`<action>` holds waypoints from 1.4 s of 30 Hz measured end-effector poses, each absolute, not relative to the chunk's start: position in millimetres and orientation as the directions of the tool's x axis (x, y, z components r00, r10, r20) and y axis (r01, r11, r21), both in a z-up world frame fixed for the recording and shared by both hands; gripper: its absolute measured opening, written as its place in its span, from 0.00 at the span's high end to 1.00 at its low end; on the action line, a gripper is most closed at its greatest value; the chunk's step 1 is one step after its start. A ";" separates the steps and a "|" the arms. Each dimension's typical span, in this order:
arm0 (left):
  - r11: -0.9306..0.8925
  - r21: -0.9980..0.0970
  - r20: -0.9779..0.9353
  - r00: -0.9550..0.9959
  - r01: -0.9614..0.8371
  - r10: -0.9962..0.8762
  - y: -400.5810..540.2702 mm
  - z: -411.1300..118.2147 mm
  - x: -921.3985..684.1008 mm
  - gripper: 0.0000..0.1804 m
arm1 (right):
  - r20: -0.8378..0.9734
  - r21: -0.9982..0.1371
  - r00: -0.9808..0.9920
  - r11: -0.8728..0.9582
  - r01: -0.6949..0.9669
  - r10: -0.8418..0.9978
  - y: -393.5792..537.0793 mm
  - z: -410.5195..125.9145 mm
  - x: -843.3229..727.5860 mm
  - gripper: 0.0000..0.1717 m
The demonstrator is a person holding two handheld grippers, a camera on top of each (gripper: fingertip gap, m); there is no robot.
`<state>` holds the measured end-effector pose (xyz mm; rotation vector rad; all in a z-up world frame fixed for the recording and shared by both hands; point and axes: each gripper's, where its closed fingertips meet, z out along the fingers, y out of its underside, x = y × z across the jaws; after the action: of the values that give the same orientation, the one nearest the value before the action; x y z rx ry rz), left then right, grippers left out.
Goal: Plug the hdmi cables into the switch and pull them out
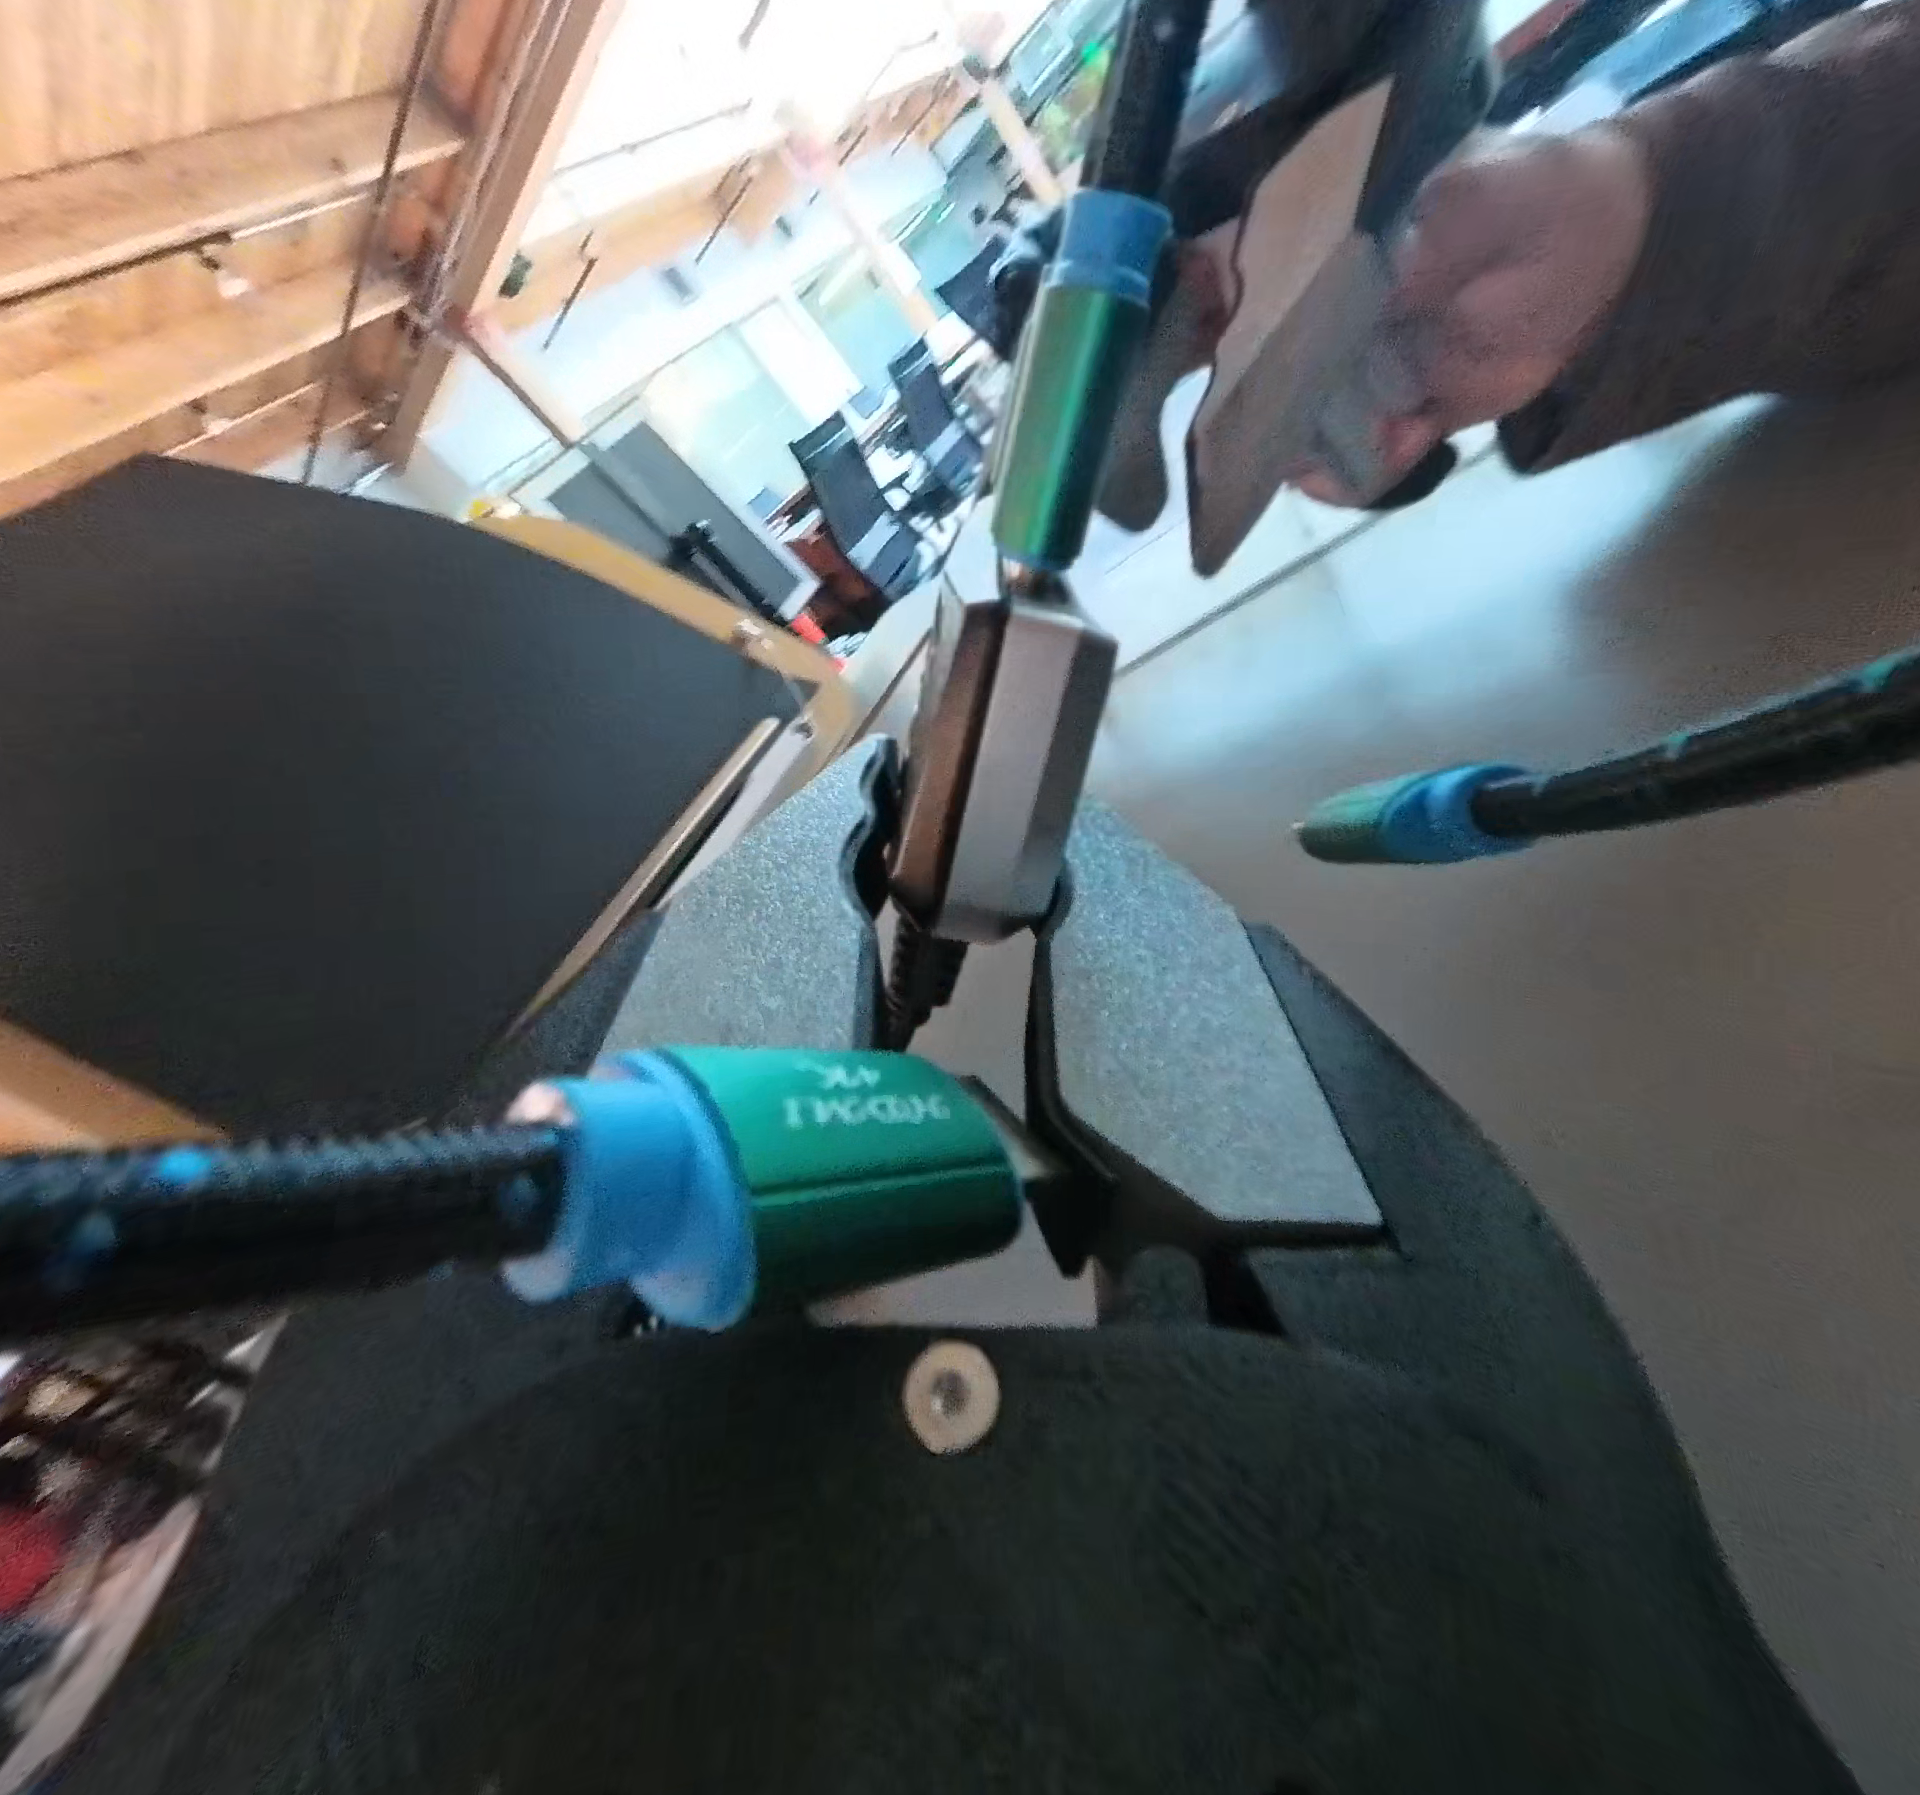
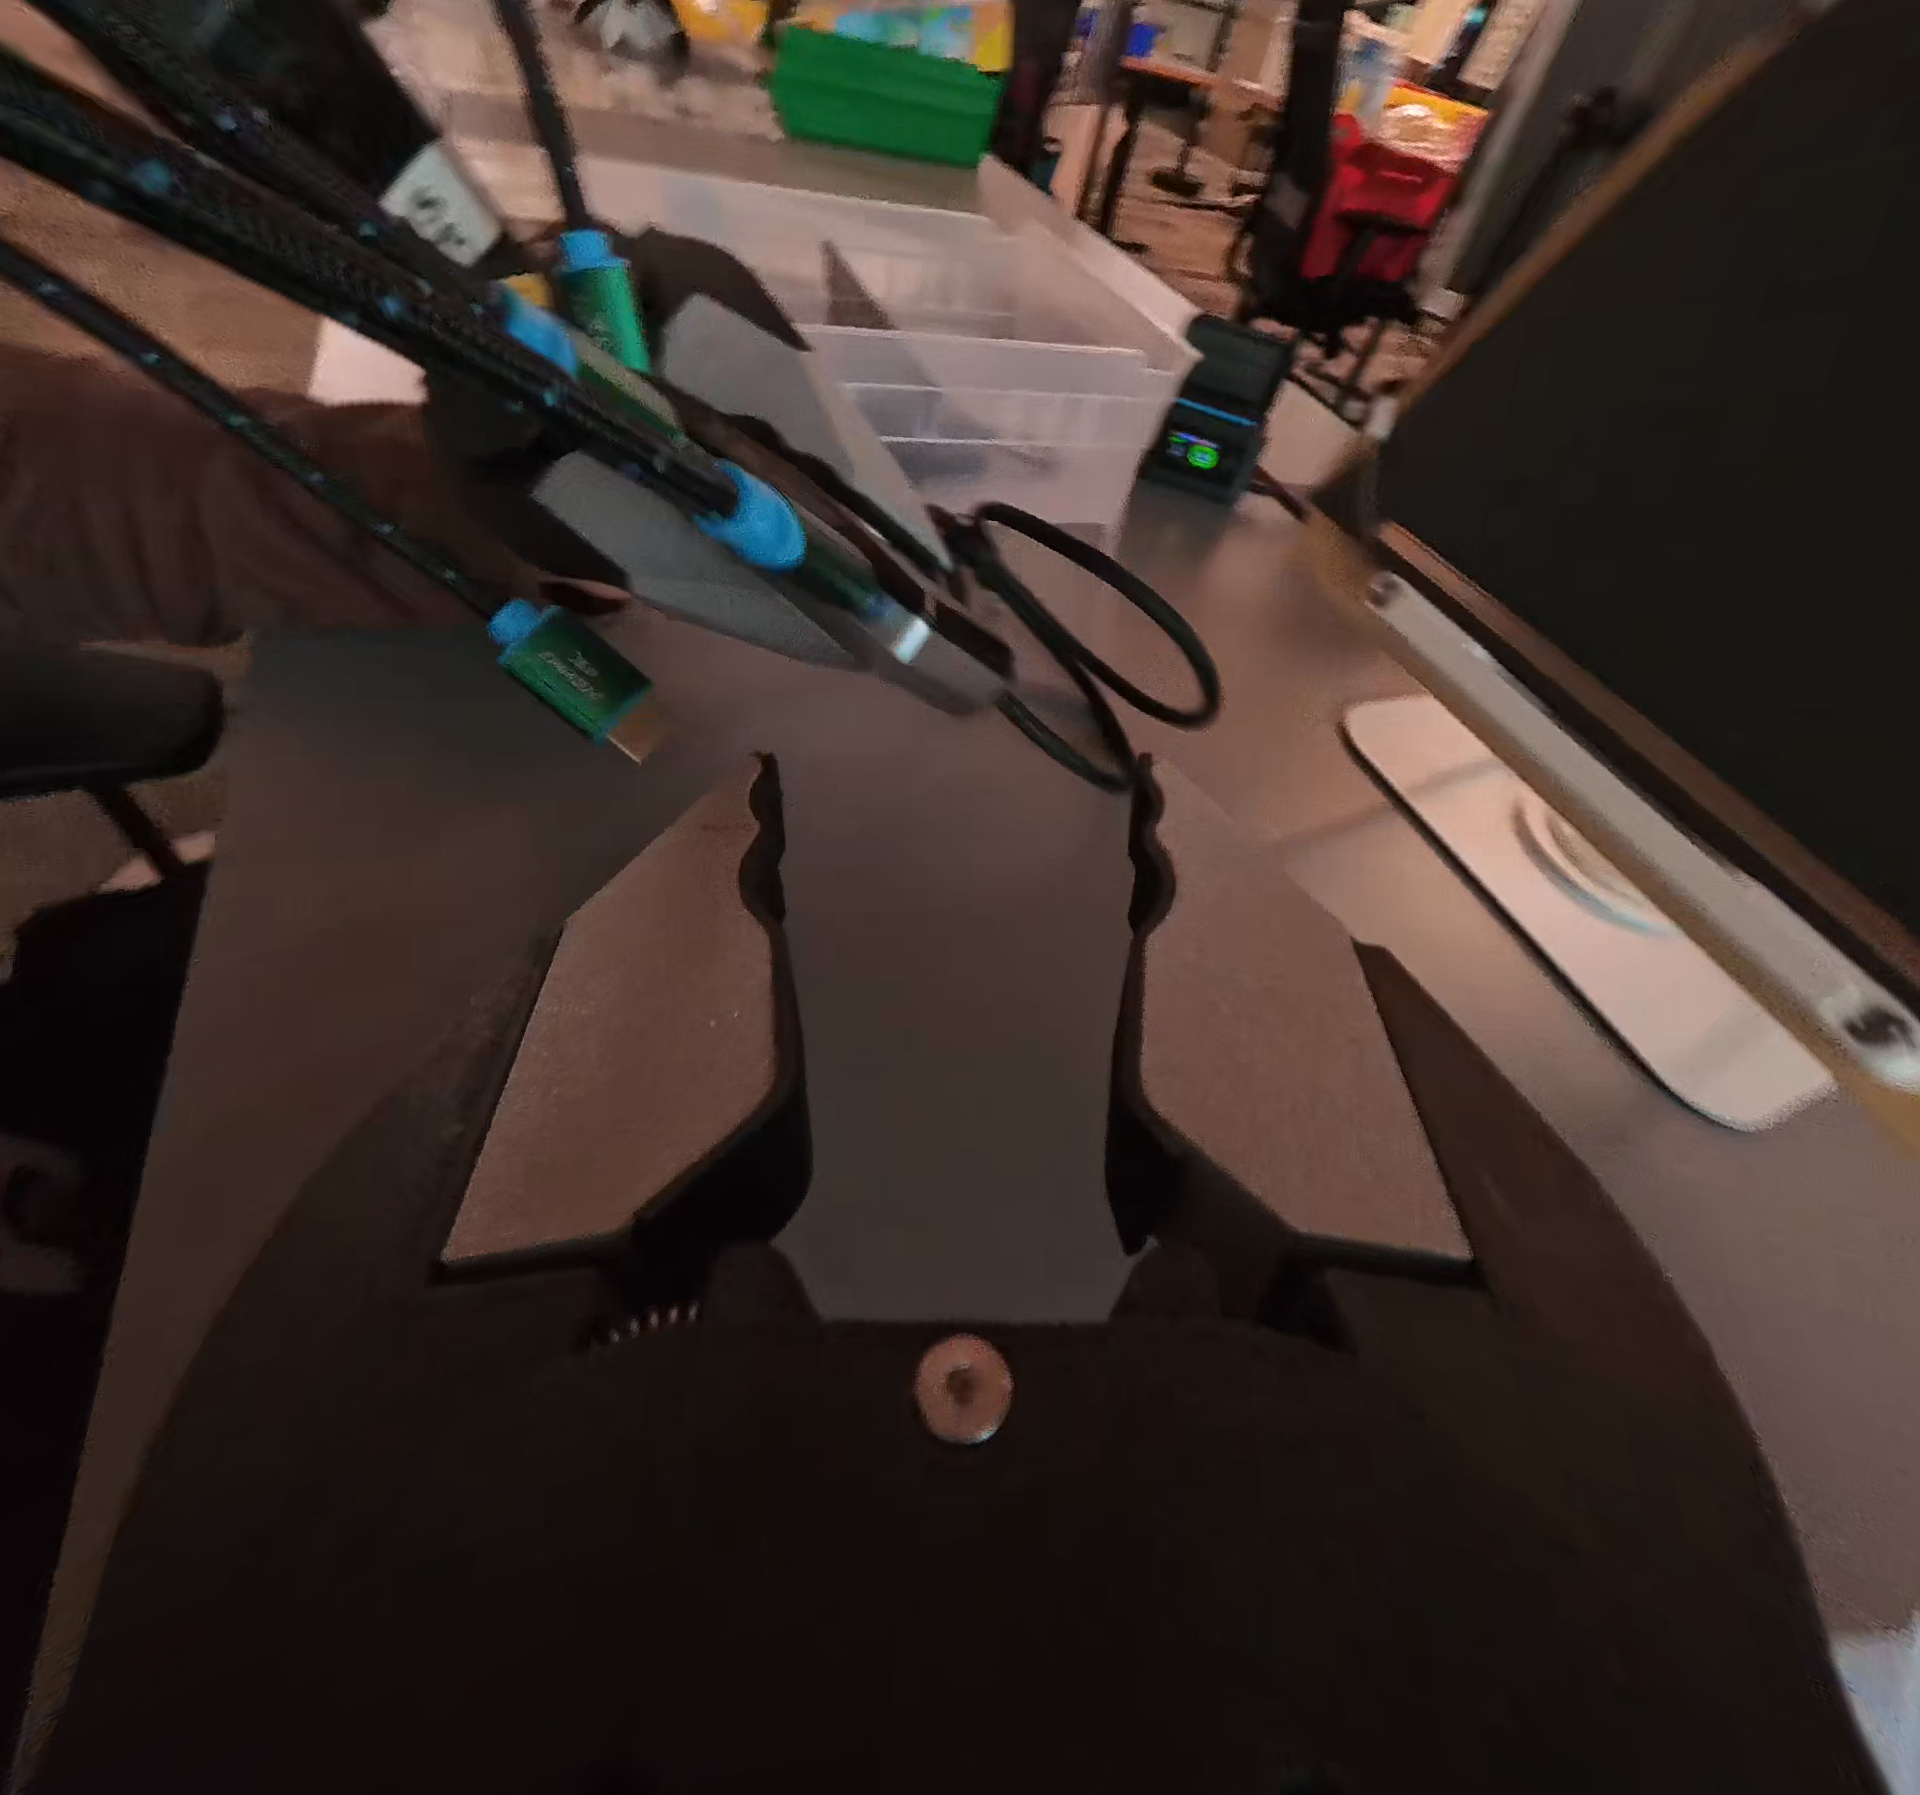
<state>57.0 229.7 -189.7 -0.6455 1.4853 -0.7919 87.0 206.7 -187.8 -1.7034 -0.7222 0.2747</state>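
A dark desk runs under the scene, with a monitor's silver foot at its right and a clear plastic bin farther back. Above the desk the left gripper holds the HDMI switch, a small silver metal box, lifted clear of the surface; its pads press on the box's flat sides near one end, jaws clamped on it. The right gripper hovers over bare desk with its jaws wide apart and nothing between them. Three braided HDMI cables with green shells and blue collars show: one plug sits at the switch's far end, apparently seated; a second plug lies across the left gripper's base, and whether it is in a port cannot be told; a third plug hangs free, its gold tip bare, near the right gripper. The switch is probably light and rigid, but its smooth metal may slip, so a grip on the broad flat faces suits it. The cables look stiff enough to tug the box sideways; each is best taken by the hard green shell, not the braid or the soft collar.
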 end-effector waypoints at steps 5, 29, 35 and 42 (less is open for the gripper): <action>0.560 -0.825 -0.562 -0.216 0.079 -0.798 210.9 -200.5 53.3 0.86 | 0.354 -0.890 0.648 0.032 0.454 0.674 204.2 -183.9 34.7 0.79; 0.476 -0.872 -0.490 0.170 -0.115 -0.855 293.5 -195.4 50.8 1.00 | 0.781 -0.606 0.618 -0.129 0.785 0.091 191.5 -67.4 126.3 0.90; 0.422 -0.874 -0.466 0.167 -0.243 -0.869 305.4 -222.4 57.6 1.00 | 0.756 -0.649 0.654 -0.144 0.747 -0.015 173.4 -29.6 157.9 0.90; 0.383 -0.874 -0.442 0.163 -0.299 -0.882 309.1 -237.3 61.4 1.00 | 0.776 -0.631 0.608 -0.175 0.756 -0.168 144.2 13.6 213.1 0.90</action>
<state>61.4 309.1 -237.3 -1.1582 1.3932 -0.5878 213.1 144.2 13.6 -1.5373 -0.5131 -0.8873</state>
